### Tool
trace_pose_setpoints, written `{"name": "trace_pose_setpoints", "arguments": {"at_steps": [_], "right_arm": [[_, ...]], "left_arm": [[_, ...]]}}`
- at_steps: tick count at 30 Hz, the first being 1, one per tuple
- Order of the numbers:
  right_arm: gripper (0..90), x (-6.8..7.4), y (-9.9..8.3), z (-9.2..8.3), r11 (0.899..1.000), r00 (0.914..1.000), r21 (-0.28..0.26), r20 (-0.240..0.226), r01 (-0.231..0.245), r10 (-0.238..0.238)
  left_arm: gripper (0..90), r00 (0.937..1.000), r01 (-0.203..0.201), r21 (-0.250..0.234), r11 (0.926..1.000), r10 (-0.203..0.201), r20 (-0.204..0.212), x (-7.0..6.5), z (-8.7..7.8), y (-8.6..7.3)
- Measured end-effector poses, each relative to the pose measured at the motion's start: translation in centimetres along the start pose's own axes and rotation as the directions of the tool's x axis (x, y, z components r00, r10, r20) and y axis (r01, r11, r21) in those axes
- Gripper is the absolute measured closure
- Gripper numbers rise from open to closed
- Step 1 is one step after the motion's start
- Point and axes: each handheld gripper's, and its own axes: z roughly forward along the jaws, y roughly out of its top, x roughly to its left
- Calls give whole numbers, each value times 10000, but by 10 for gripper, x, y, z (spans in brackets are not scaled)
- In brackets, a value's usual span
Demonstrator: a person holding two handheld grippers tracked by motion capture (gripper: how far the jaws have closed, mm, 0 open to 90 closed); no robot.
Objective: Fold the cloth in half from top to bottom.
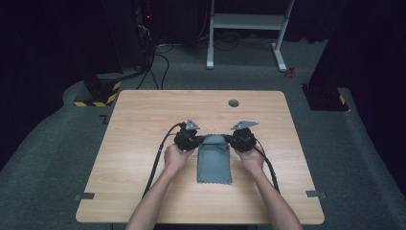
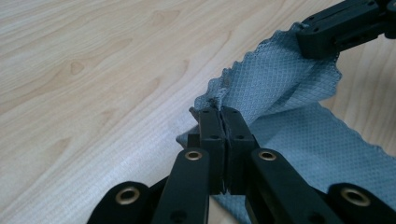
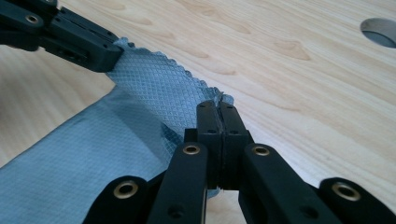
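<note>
A grey cloth [image 1: 214, 160] with a fine diamond weave and scalloped edges lies on the wooden table [image 1: 143, 143], its far edge lifted off the wood and its near part flat between the person's two hands. The left gripper [image 2: 222, 114] has its jaws pressed together on the far left corner of that raised edge, and the right gripper [image 3: 218, 108] is clamped the same way on the far right corner, so the cloth spans the gap between them with a shallow fold hanging below. Each gripper faces the other across the cloth. Beyond the right gripper, a round hole [image 3: 380, 31] is set in the tabletop, well apart from the cloth.
</note>
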Motion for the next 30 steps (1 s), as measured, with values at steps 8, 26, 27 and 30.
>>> {"name": "trace_pose_setpoints", "arguments": {"at_steps": [8,26,27,30], "right_arm": [[897,5,-13,-5,9997,9991,-210,-408,-102,93],[897,9,-33,-15,9983,9964,-561,-847,-131,83],[897,10,-34,-15,9982,9963,-580,-857,-139,89],[897,11,-35,-17,9978,9959,-659,-901,-112,52]], "left_arm": [[886,9997,218,59,9997,-219,137,-8,-8,-10],[889,9995,-172,-342,9993,181,261,-24,-14,-26],[889,9996,-159,-366,9992,169,247,-25,-15,-27],[889,9996,-125,-449,9989,137,259,-26,-16,-28]]}}
